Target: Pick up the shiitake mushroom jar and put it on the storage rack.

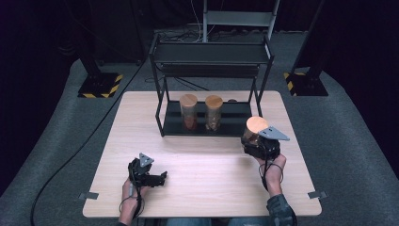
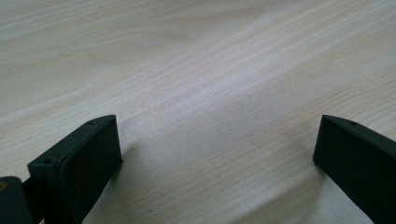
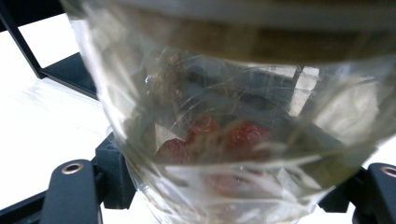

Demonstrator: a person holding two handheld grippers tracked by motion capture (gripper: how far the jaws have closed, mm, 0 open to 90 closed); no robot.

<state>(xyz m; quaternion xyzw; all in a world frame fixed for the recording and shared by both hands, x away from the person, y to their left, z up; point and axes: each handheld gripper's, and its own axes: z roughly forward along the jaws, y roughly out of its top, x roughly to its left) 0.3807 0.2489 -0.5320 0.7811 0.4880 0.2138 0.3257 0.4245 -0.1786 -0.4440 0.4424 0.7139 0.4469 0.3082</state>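
Nearest, at the table's front edge on the person's left: left gripper (image 1: 162, 178) resting low over bare wood, jaws spread wide, nothing between them; in the left gripper view, pale grain of the table (image 2: 201, 70) running between the two black jaws

Further in, on the right: right gripper (image 1: 249, 141) clamped on a glass jar (image 1: 254, 132) with a round wooden lid (image 1: 257, 124), held just in front of the rack's right front corner, above the tabletop. Close up in the right gripper view: clear jar wall (image 3: 233, 140) pressed between the jaws, red pieces (image 3: 210, 135) and paler dried bits inside, lid band across the top

Beyond that, a black metal rack (image 1: 211, 52) standing on the far half of the table. On its lower shelf, side by side and upright: a left jar (image 1: 189, 113) with reddish contents at the bottom, and a middle jar (image 1: 213, 113) with brownish contents, both capped with wooden lids. Upper shelf bare and dark

Underneath, light wooden table (image 1: 202, 160), small metal brackets at its front corners. Around it, grey carpet, a black cable trailing off to the left, stands with yellow-black striped bases at either side, dark curtains at the back
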